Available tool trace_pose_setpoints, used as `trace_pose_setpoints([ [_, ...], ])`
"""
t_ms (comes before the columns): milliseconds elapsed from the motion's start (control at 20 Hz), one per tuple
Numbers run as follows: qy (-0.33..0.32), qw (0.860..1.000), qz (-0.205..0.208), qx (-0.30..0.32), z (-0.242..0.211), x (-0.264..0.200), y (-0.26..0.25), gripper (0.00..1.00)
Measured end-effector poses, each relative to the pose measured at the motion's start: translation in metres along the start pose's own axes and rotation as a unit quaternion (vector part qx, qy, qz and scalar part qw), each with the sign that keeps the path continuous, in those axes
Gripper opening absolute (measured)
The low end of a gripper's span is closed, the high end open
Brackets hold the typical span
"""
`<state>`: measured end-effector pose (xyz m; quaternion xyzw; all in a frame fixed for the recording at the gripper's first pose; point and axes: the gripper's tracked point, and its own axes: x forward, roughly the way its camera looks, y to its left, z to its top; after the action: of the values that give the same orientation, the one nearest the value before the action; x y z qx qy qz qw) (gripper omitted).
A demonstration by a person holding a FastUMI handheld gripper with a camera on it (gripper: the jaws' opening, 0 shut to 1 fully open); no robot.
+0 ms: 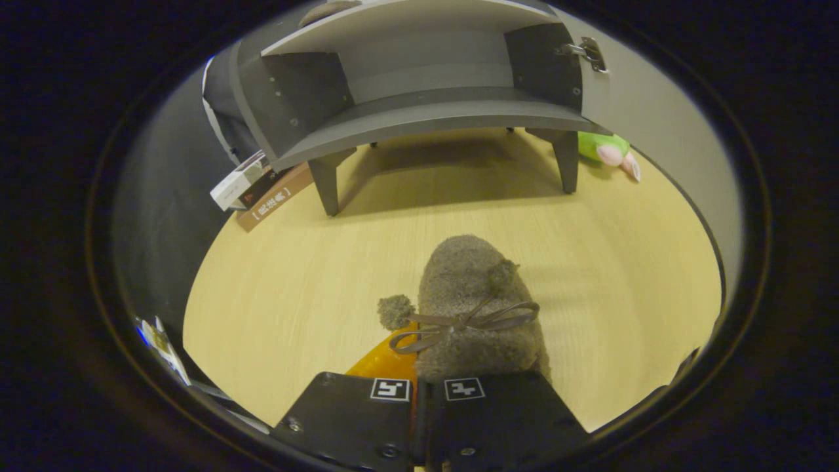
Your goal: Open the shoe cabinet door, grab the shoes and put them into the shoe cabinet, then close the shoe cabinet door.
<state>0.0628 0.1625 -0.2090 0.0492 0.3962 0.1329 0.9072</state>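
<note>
Already the gripper [427, 393], fingers pressed together on the heel of the fuzzy shoe [475, 308], points its toe across the tabletop [616, 262] toward the open shoe cabinet [419, 98] straight ahead.

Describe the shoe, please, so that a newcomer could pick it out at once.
Start at the open grey cabinet on legs, then come forward across the pale wooden floor to the gripper. The shoe sticks out ahead of its closed fingers: fuzzy brown-grey, with pompoms and a thin bow, unlike the green plush toy.
</note>
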Motion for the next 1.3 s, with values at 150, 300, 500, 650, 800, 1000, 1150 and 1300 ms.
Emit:
trace_pose_setpoints([
  [150, -0.023, 0.999, -0.002, -0.035, 0.013, -0.010, -0.004, 0.06],
  [300, -0.054, 0.997, 0.005, -0.062, 0.029, -0.026, -0.002, 0.06],
  [500, -0.109, 0.991, 0.004, -0.082, 0.061, -0.052, 0.001, 0.06],
  [650, -0.146, 0.985, 0.001, -0.093, 0.086, -0.071, 0.005, 0.06],
  [800, -0.185, 0.977, 0.001, -0.105, 0.115, -0.087, 0.012, 0.06],
  [1000, -0.230, 0.966, -0.007, -0.117, 0.157, -0.097, 0.018, 0.06],
  [1150, -0.256, 0.959, -0.014, -0.122, 0.192, -0.101, 0.021, 0.06],
  [1300, -0.280, 0.953, -0.018, -0.118, 0.246, -0.110, 0.022, 0.06],
])
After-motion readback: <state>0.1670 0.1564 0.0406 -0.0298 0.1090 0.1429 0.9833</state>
